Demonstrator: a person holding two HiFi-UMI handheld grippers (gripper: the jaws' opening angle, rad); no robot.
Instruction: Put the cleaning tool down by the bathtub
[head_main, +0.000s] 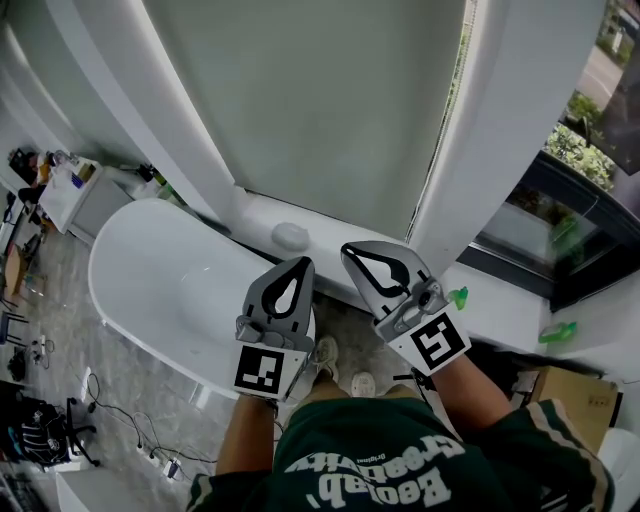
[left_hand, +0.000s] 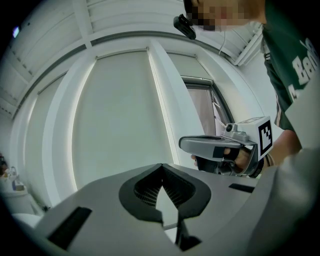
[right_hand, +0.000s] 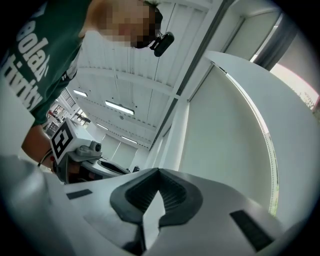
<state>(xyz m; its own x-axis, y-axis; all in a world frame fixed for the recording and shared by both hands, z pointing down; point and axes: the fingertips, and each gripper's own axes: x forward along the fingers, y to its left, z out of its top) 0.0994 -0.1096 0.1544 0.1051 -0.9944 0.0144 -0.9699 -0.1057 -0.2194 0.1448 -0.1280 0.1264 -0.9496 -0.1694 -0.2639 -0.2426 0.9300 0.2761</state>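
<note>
**Empty jaws over the bathtub, the tool apparently set down**

We hold the left gripper and right gripper side by side, each with its jaws closed on nothing. A pale rounded object, which we take for the cleaning tool, lies on the ledge just behind the bathtub. A careless swing of either gripper could knock it off that narrow ledge and into the bathtub.

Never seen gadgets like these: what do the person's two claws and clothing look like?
The left claw and right claw are grey and pointed, with black ribbed pads around a teardrop gap; each carries a white cube with black square markers. The shirt is dark green with white lettering.
</note>
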